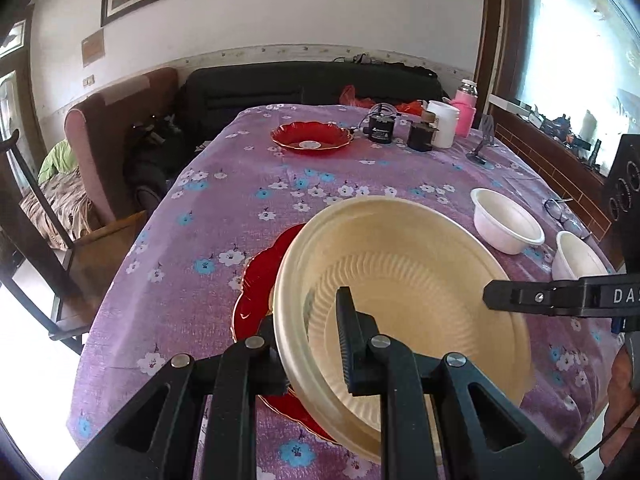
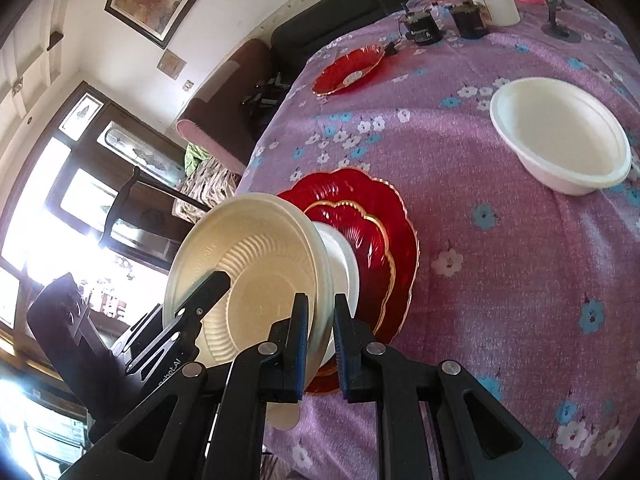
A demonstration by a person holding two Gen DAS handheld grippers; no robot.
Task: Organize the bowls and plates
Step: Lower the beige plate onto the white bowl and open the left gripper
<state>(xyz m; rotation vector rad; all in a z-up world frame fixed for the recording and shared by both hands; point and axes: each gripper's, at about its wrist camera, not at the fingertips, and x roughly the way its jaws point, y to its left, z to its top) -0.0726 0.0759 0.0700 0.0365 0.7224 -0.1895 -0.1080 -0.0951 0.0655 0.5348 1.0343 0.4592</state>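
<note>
A cream ribbed plate (image 1: 416,276) is held tilted above two stacked red scalloped plates (image 1: 256,280) near the table's front. My left gripper (image 1: 308,332) is shut on the plate's left rim. My right gripper (image 2: 321,332) is shut on its opposite rim (image 2: 320,280); its finger shows from the right in the left wrist view (image 1: 520,296). The plate (image 2: 248,280) and red stack (image 2: 372,236) also show in the right wrist view. A white bowl (image 2: 344,256) appears under the cream plate.
Another red plate (image 1: 310,138) sits far back. Two white bowls (image 1: 506,220) (image 1: 580,258) stand at the right, with glasses (image 1: 560,212) beside them. Black devices (image 1: 382,126), a white container (image 1: 442,124) and a pink bottle (image 1: 464,110) crowd the far right. A chair (image 1: 48,240) stands left.
</note>
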